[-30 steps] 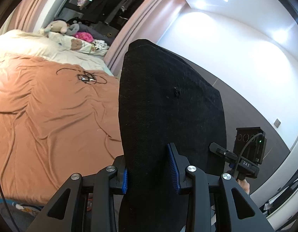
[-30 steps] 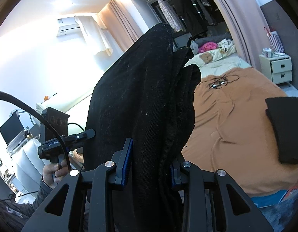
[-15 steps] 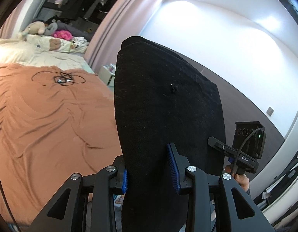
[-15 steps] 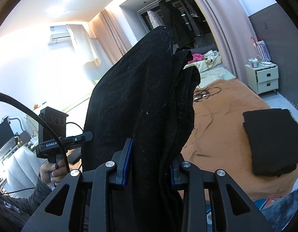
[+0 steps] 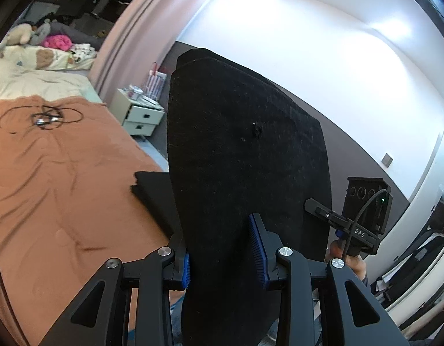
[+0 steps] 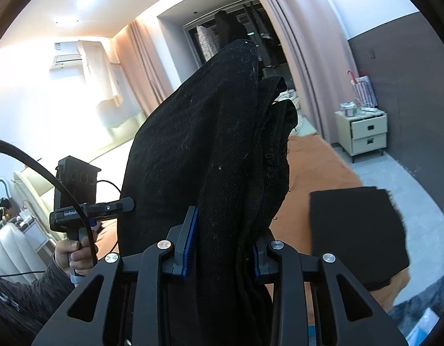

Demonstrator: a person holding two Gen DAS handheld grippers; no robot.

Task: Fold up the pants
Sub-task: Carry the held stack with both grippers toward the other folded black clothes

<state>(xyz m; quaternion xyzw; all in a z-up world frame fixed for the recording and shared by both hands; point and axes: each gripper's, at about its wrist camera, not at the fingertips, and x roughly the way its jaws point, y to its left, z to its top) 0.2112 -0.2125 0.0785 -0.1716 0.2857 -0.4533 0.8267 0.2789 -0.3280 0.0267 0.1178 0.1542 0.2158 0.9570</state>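
Observation:
Folded black pants (image 5: 245, 150) are held up in the air between both grippers, above the near edge of the bed. My left gripper (image 5: 223, 249) is shut on one end of the bundle, blue pads pressed into the cloth. My right gripper (image 6: 223, 243) is shut on the other end, where the black pants (image 6: 210, 150) bunch in thick layers. In each view the other hand-held gripper shows beside the cloth: the right gripper's body (image 5: 363, 216) and the left gripper's body (image 6: 77, 199), gripped by a hand (image 6: 74, 255). A second folded black garment (image 6: 357, 230) lies on the bed's corner, seen also as the folded garment (image 5: 155, 193).
The bed carries an orange-brown cover (image 5: 57, 178) with a tangled black cable (image 5: 46, 118) on it. Pillows and plush toys (image 5: 37, 37) lie at its head. A cream nightstand (image 6: 363, 132) stands against the grey wall, with tiled floor (image 6: 403, 178) beside the bed.
Both grippers have swung with the held pants toward the bed's right side. The nightstand and the folded black garment have come into the left view, and that garment sits larger in the right view.

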